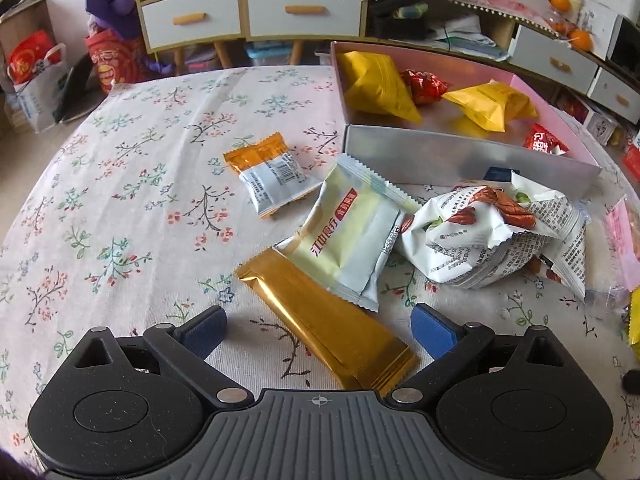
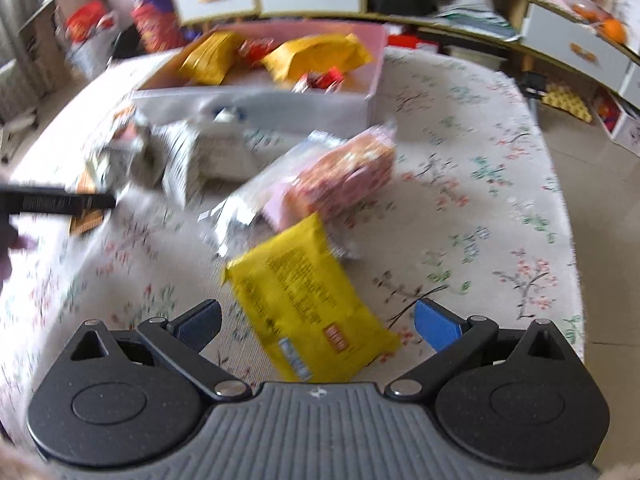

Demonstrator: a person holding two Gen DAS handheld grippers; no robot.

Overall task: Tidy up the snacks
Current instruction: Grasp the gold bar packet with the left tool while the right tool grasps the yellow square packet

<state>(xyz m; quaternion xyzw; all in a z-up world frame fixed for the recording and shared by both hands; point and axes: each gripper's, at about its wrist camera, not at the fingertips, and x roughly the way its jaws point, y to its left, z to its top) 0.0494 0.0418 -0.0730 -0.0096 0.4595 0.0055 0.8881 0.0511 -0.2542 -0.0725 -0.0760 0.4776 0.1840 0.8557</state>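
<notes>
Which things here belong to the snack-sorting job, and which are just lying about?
Part of the job:
gold packet
pale green packet
orange packet
nut packet
yellow packet
pink packet
box

Just lying about:
drawers
oranges
red bag

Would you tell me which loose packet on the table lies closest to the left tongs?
The long gold packet, lying between the open left tongs; the pale green packet sits farther off.
</notes>
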